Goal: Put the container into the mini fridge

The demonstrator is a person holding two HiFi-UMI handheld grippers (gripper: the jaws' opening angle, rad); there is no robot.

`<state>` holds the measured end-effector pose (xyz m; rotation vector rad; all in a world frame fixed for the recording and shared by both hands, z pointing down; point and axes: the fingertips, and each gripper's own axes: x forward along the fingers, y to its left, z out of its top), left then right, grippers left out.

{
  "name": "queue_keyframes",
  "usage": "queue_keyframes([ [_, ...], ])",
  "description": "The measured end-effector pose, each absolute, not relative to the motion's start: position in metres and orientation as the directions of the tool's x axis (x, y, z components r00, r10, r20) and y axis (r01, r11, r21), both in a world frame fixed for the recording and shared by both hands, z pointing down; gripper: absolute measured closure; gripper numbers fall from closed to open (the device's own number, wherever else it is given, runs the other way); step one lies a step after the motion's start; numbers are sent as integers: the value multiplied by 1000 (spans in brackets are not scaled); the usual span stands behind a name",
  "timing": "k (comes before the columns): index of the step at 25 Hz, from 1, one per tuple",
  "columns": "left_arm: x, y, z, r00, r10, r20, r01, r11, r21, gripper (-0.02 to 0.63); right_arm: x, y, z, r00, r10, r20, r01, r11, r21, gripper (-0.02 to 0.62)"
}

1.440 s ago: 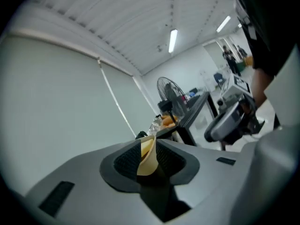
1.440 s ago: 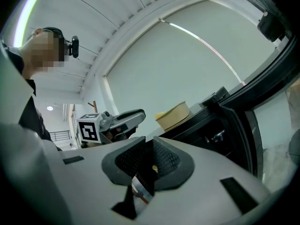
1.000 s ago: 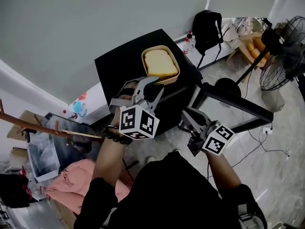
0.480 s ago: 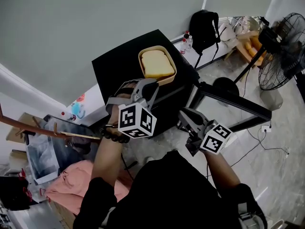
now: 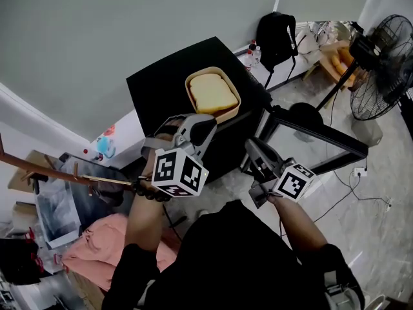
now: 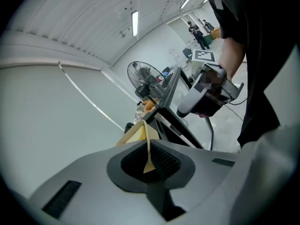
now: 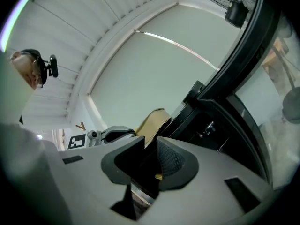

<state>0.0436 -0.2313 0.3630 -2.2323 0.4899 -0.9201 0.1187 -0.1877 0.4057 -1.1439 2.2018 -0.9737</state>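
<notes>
A tan container [image 5: 213, 94] with a yellow slab inside rests on top of the black mini fridge [image 5: 161, 86]. My left gripper [image 5: 205, 123] reaches its near rim. In the left gripper view its jaws [image 6: 147, 161] have just been closing and are shut on the thin tan rim of the container [image 6: 136, 132]. My right gripper [image 5: 253, 148] hovers in front of the fridge, beside the open glass door [image 5: 316, 141]. Its jaws [image 7: 149, 165] stand a narrow gap apart, with nothing seen gripped. The container [image 7: 152, 121] and the fridge's dark inside [image 7: 211, 121] show beyond them.
The open door [image 7: 262, 46] juts out to the right of the fridge. A standing fan [image 5: 381, 63] and a black backpack [image 5: 279, 34] sit behind it. A wooden rack [image 5: 58, 173] and pink cloth [image 5: 97, 244] lie at the left.
The left gripper's jaws have closed onto the container's near rim, and that gripper has shifted a little down and left in the head view. The right gripper has stayed put.
</notes>
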Motion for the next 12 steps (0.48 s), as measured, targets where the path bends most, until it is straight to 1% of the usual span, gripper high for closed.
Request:
queue_keyframes([
  [1,42,-226,362,690,-545,476,-91,-718,-690,572,116,-188,403,-547,-832,-90,-475,398,-785,501],
  [2,40,-220,360,699,-534,475,-93,-727,-681,572,114,-189,400,-557,-825,-98,-441,393,-807,459],
  [3,39,-214,358,707,-525,473,-91,-732,-676,572,111,-190,397,-566,-817,-110,-389,382,-838,440],
  [4,38,-209,356,715,-519,469,-89,-733,-675,574,109,-192,395,-571,-811,-127,-315,360,-878,397],
  [5,37,-204,353,721,-515,464,-87,-732,-676,574,106,-194,393,-571,-807,-148,-230,330,-915,334],
  [6,36,-200,352,726,-512,459,-86,-730,-678,574,103,-195,391,-569,-805,-167,-154,305,-940,310],
  [8,33,-191,353,731,-507,456,-80,-728,-681,574,98,-197,387,-565,-802,-194,-69,281,-957,300],
  [12,28,-173,356,751,-468,466,-71,-759,-647,574,90,-202,379,-567,-798,-206,-46,281,-959,287],
])
